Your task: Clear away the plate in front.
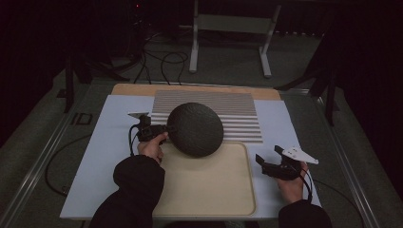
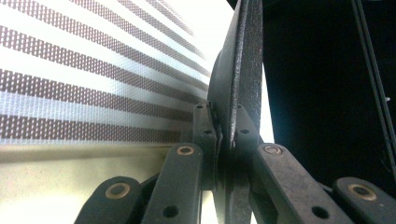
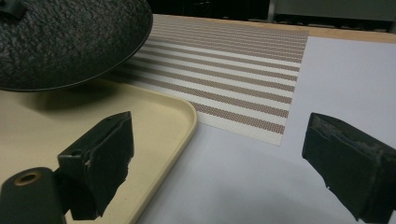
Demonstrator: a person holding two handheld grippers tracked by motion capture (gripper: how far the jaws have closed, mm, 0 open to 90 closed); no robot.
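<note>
A dark, rough-surfaced round plate [image 1: 196, 129] hangs in the air over the far edge of the cream tray [image 1: 228, 190] and the striped placemat [image 1: 237, 107]. My left gripper [image 1: 167, 129] is shut on the plate's left rim. In the left gripper view the plate's edge [image 2: 243, 65] stands between the two jaws, which pinch it, and my left gripper [image 2: 223, 133] meets there. My right gripper [image 1: 267, 157] stands open at the tray's right side, low over the white sheet, with nothing between its fingers [image 3: 105, 158]. The plate [image 3: 70, 42] looms at the upper left of the right gripper view.
The white sheet [image 1: 109, 156] covers most of the table, with a wooden board edge [image 1: 142, 89] behind the placemat. The tray's corner [image 3: 187, 112] lies beside my right gripper's left jaw. Cables and a metal stand [image 1: 230, 28] sit on the floor beyond.
</note>
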